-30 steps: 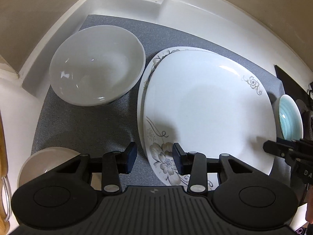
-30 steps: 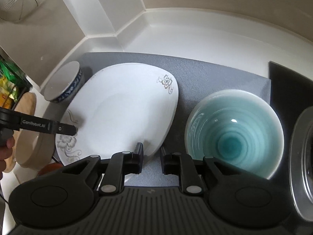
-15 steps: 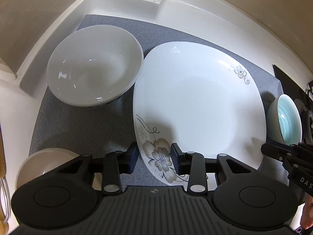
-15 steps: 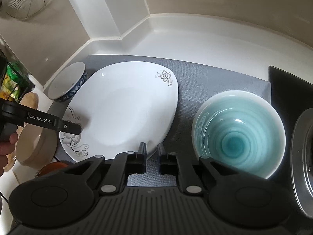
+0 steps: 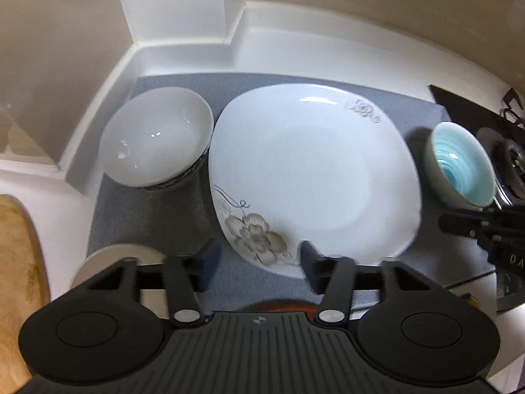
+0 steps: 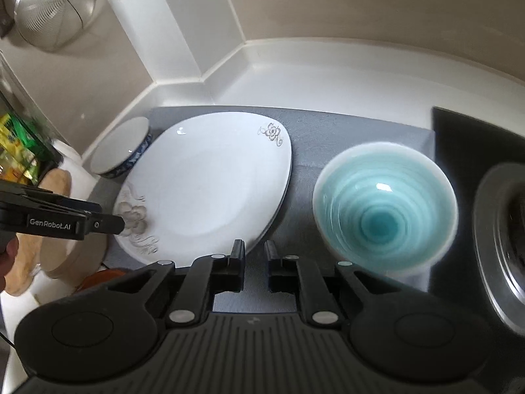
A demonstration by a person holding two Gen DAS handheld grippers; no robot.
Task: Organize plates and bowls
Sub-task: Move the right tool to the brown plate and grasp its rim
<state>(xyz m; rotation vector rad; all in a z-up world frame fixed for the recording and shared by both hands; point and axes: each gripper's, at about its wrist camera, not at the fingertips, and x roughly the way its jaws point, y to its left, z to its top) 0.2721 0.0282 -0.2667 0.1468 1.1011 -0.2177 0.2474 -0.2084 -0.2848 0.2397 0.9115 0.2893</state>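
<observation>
The square floral plate lay flat on the grey mat on the counter, and in the right wrist view a second rim showed under its right edge, so it seemed to rest on another plate. A white bowl with a blue pattern stood just left of it, nearly touching, and a turquoise bowl stood to the right, apart from the plate. The left tool hung over the plate's near flowered corner with its jaws opening; nothing was pinched, the pads standing clear of the rim. The right tool was closed with only a narrow gap between its fingers, empty, above the mat between plate and turquoise bowl. The plates looked stacked and released, so that step appeared done, with the bowls left to gather. The next move probably called for a tool to open wide enough to straddle a bowl wall, come down over the rim and close firmly before lifting, since glazed walls could slip.
</observation>
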